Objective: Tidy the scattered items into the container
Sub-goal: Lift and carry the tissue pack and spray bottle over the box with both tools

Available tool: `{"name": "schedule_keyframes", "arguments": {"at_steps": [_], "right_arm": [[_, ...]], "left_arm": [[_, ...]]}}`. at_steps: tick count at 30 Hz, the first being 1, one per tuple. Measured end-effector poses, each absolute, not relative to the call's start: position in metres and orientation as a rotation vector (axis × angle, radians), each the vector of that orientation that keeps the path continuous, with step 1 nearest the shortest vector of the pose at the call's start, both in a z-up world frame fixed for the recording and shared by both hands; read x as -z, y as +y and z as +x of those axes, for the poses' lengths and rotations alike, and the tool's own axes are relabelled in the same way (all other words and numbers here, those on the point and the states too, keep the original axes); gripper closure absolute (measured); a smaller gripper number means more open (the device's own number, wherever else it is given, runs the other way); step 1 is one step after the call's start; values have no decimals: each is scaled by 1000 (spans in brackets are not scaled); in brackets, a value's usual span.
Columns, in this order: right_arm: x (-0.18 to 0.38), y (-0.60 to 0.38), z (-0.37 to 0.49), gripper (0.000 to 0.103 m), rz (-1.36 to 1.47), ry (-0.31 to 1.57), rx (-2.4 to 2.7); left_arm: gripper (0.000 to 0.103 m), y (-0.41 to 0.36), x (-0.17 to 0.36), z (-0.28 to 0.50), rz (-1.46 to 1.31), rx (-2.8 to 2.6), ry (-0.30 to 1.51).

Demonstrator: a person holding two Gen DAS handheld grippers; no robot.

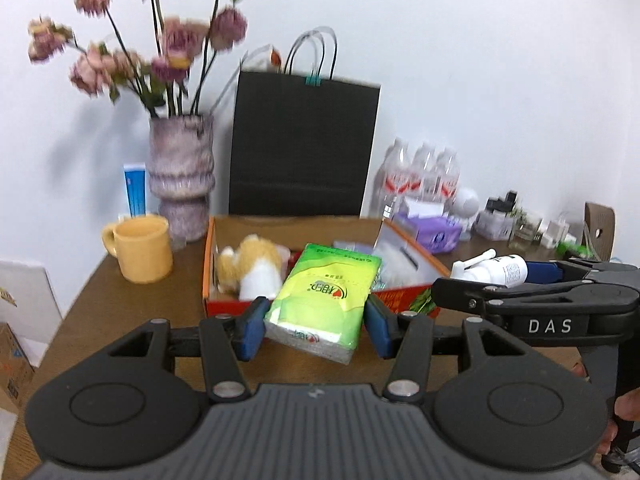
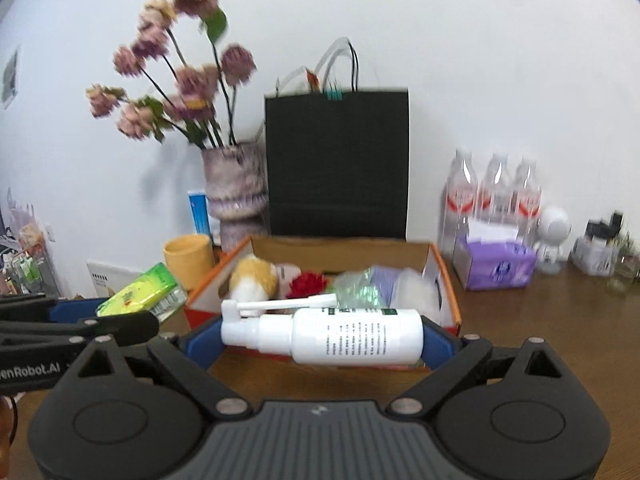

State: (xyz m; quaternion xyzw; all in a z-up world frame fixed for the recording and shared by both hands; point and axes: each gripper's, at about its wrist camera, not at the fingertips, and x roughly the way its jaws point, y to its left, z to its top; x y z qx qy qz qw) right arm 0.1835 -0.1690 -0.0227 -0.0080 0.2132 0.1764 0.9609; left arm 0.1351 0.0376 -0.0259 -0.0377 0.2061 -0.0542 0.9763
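Your left gripper [image 1: 316,326] has its jaws closed across the width of the green tissue pack [image 1: 324,300], held clear of the desk [image 1: 120,312] just in front of the cardboard box [image 1: 206,276]. Your right gripper [image 2: 322,338] has its jaws closed end to end on the white spray bottle [image 2: 320,334], lying crosswise in front of the same box's near wall. Both loads look to be on their way in, so carry each over the near wall before you lower it, and bring them in one after the other, since the two grippers are close side by side. Aim the pack at the middle, right of the plush toy [image 1: 250,270]; the bottle suits the right side, where soft bags lie, though its thin nozzle [image 2: 288,304] could catch on the rim. Part the jaws only once each thing is low inside. The desk is brown wood against a white wall, crowded behind the box: a yellow mug [image 1: 140,250], a vase of pink flowers [image 1: 182,178], a black paper bag [image 1: 304,148], water bottles [image 2: 492,192] and a purple tissue box [image 2: 496,266].
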Motion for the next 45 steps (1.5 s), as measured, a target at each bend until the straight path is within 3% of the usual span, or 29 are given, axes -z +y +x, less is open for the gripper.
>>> {"name": "schedule_keyframes", "arguments": {"at_steps": [8, 24, 45], "right_arm": [[-8, -175, 151, 6, -38, 357, -371], [-28, -188, 140, 6, -25, 350, -377], [-13, -185, 203, 6, -76, 449, -370]], "left_arm": [[50, 25, -6, 102, -71, 92, 331], [50, 21, -29, 97, -77, 115, 341], [50, 17, -23, 153, -50, 97, 427]]}}
